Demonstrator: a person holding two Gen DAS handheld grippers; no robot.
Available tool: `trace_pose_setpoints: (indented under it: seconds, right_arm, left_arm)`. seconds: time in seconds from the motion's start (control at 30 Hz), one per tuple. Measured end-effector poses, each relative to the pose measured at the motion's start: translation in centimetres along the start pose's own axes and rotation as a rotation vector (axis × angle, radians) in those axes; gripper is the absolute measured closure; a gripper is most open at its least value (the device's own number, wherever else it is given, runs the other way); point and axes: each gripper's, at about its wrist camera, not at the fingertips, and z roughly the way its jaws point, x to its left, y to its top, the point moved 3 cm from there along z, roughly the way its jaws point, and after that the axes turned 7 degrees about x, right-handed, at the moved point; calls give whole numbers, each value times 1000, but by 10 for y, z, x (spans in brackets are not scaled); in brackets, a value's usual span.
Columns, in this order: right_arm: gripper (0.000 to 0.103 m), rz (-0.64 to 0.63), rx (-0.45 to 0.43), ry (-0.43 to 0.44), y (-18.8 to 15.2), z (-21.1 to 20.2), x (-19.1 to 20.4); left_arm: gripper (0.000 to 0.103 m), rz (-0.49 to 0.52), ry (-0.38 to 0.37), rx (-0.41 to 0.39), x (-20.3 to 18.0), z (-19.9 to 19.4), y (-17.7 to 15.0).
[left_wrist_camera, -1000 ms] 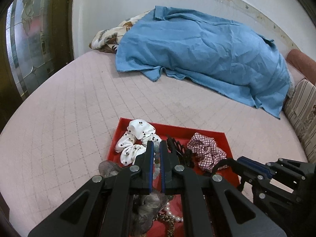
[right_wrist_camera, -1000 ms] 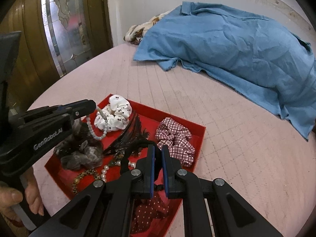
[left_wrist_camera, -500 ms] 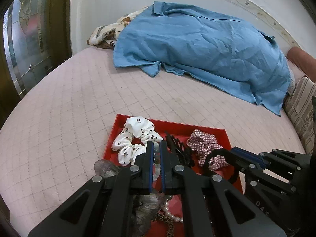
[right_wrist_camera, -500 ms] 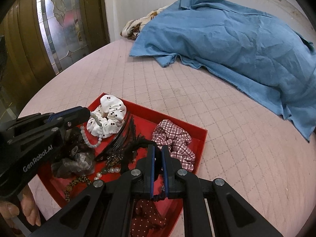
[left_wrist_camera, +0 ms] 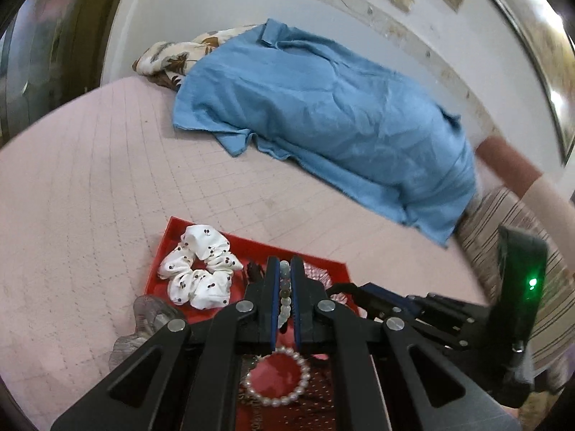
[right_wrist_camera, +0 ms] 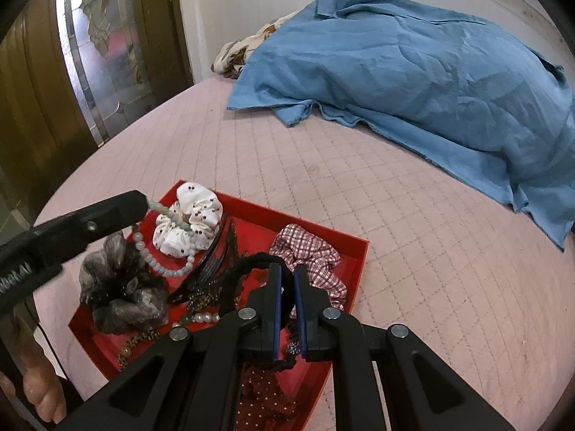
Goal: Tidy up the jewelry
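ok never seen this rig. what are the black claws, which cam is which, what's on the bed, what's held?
No robot arm: a person holds a two-finger gripper in each hand, each with a fisheye camera looking along its jaws. In the left wrist view, the left gripper is shut on a pale bead bracelet. In the right wrist view, the right gripper is shut on a black hair tie. A red tray on the pink bed holds a white scrunchie, a checked scrunchie and a pearl bracelet. A blue sheet lies behind.

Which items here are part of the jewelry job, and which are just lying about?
Job: red tray; pale bead bracelet in left gripper; black cord in right gripper; pearl bracelet.
Lying about: blue cloth; floral fabric.
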Motion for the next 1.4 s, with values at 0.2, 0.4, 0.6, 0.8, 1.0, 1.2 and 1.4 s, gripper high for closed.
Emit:
trace_pose_setpoints:
  seconds: [0.2, 0.4, 0.6, 0.8, 1.0, 1.2, 1.4]
  right_arm:
    - [95, 13, -13, 26, 4, -4, -1]
    - [95, 10, 14, 46, 1, 6, 3]
    - [95, 18, 78, 62, -6, 30, 4]
    - [83, 45, 126, 74, -13, 46, 0]
    - [61, 65, 98, 71, -12, 38, -6]
    - [55, 90, 75, 61, -10, 26, -13]
    - [50, 100, 59, 46, -20, 12, -17]
  left_arm:
    - [98, -75, -32, 9, 16, -1, 4]
    - [98, -72, 82, 53, 23, 11, 0]
    - [97, -36, 161, 56, 22, 14, -2]
    - [63, -39, 178, 40, 23, 12, -3]
    - [48, -52, 183, 21, 26, 9, -2]
    - [37, -33, 207, 17, 23, 8, -3]
    - [24, 12, 291, -6, 17, 7, -6]
